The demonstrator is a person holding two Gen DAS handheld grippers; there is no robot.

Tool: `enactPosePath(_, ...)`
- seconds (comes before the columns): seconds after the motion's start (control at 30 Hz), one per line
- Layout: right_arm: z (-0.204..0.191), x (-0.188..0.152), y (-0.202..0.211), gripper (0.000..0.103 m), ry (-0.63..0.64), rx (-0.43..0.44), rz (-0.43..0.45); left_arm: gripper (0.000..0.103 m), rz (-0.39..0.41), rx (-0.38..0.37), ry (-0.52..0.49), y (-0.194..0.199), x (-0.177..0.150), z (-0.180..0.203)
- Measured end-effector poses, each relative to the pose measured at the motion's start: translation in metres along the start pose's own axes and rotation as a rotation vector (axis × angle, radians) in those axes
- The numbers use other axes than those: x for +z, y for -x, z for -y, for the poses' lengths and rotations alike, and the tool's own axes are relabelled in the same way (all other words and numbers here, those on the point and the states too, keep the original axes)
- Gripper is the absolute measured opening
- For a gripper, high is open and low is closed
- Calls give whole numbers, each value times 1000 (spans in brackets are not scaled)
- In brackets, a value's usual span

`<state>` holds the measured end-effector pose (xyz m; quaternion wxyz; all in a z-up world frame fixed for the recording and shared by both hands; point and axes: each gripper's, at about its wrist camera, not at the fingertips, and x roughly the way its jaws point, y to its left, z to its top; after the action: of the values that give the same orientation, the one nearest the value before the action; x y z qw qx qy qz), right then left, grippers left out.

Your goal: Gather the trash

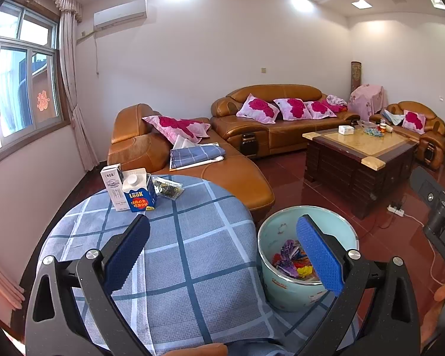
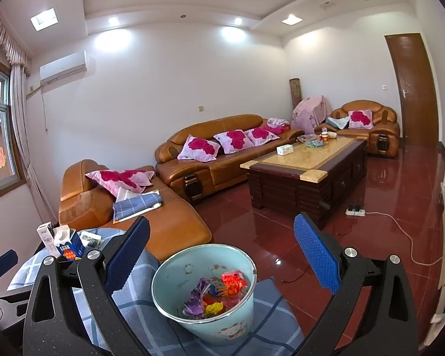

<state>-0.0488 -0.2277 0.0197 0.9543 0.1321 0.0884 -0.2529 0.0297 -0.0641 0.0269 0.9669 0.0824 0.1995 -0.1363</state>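
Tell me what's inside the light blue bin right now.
The light blue bin holds crumpled wrappers: purple, yellow and red ones on top. Anything beneath that pile, and the bin's floor, is covered from both views.

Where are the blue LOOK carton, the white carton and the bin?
blue LOOK carton [image 1: 139, 198]: left wrist view, front face.
white carton [image 1: 113, 188]: left wrist view, front face.
bin [image 2: 190, 270]: right wrist view, inner wall.

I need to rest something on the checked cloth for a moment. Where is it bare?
The checked cloth is bare between the left tongs and the cartons. The far left edge is crowded: white carton, blue carton, foil packet. The bin borders the right side.
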Motion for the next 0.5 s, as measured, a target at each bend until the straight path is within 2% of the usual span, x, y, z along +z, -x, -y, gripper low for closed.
enactPosePath(0.5,2,-1,0,96,-4,-3,4,97,0,-1,4,-1,0,0)
